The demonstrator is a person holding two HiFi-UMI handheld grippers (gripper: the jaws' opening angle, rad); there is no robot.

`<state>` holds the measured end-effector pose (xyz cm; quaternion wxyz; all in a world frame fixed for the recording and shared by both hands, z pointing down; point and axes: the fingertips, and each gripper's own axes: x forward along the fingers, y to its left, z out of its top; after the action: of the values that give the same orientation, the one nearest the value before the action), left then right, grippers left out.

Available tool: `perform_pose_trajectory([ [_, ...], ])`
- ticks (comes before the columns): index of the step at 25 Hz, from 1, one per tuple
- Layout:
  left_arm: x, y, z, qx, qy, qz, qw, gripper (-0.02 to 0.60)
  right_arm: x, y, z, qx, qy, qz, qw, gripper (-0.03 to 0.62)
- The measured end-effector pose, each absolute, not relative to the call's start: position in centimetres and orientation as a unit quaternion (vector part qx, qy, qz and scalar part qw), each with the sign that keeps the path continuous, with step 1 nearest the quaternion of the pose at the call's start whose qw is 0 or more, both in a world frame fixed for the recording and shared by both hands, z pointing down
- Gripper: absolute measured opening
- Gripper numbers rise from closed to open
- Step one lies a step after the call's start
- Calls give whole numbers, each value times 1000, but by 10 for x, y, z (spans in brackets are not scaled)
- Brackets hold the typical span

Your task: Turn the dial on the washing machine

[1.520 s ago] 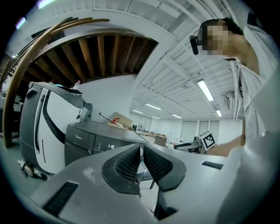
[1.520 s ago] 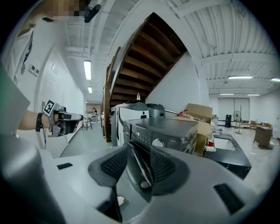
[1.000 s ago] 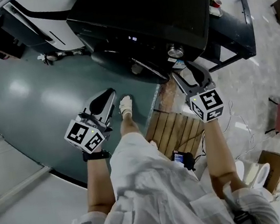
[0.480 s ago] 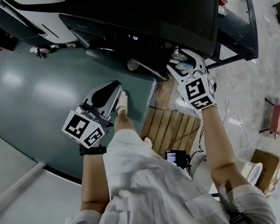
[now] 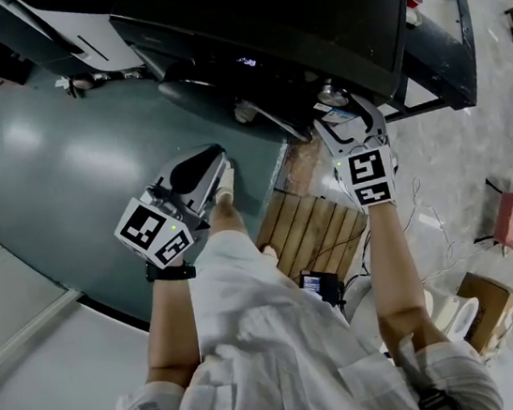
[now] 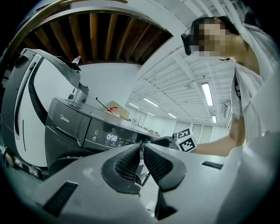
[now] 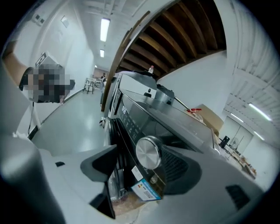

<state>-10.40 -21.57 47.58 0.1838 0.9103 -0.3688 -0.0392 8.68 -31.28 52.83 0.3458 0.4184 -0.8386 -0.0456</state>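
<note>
jaws spread around the dial: centre up before squeezing

your right gripper [image 7: 141, 164] is holding its jaws apart, and the silver dial [image 7: 148, 152] on the washing machine [image 7: 131, 114] front panel is sitting framed between them, closer to one pad than the other. you are best off centring on the knob first, then closing evenly and rotating about its axis so the pads are not slipping on the smooth rim. your left gripper [image 6: 142, 154] is hanging low beside the machine, jaws pressed together on nothing.
</note>
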Motion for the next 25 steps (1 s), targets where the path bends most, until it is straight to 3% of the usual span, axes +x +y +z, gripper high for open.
perform_pose_trajectory([
  [12, -100, -211, 477, 912, -362, -41, 187, 15, 99, -305, 559, 452, -835, 76, 305, 367],
  [25, -98, -214, 480, 910, -367, -37, 190, 15, 94, -309, 581, 451, -837, 144, 273, 351],
])
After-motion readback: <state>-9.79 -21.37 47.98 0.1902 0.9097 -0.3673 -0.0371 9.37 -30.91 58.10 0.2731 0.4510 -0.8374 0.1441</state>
